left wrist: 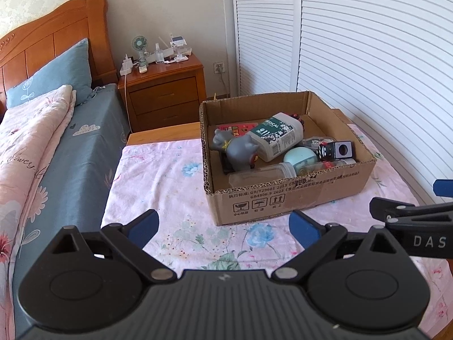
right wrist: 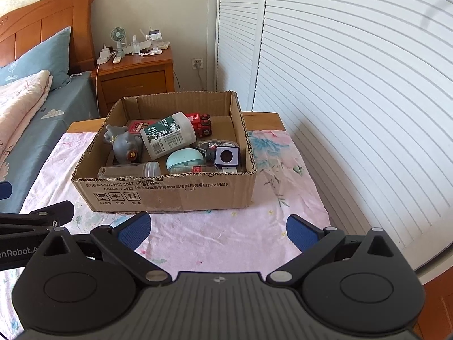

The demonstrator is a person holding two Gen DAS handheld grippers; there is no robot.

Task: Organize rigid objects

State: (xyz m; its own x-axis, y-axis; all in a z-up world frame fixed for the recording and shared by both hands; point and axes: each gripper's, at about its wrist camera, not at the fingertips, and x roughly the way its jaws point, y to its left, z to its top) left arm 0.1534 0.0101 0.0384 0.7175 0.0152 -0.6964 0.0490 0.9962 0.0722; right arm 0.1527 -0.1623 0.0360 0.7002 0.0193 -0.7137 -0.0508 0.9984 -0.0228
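Already the cardboard box (right wrist: 170, 192) holds a bottle (right wrist: 167, 134) and toys; both tongs (empty) gape wide.

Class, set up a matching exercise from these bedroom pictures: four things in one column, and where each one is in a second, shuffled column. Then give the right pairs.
Things
1. grey toy figure
2. small fan
3. blue pillow
4. cardboard box

Places
A. on the wooden nightstand
B. on the flowered pink cloth
C. leaning against the headboard
D. inside the box, left end

Pairs: 1-D, 2-A, 3-C, 4-B
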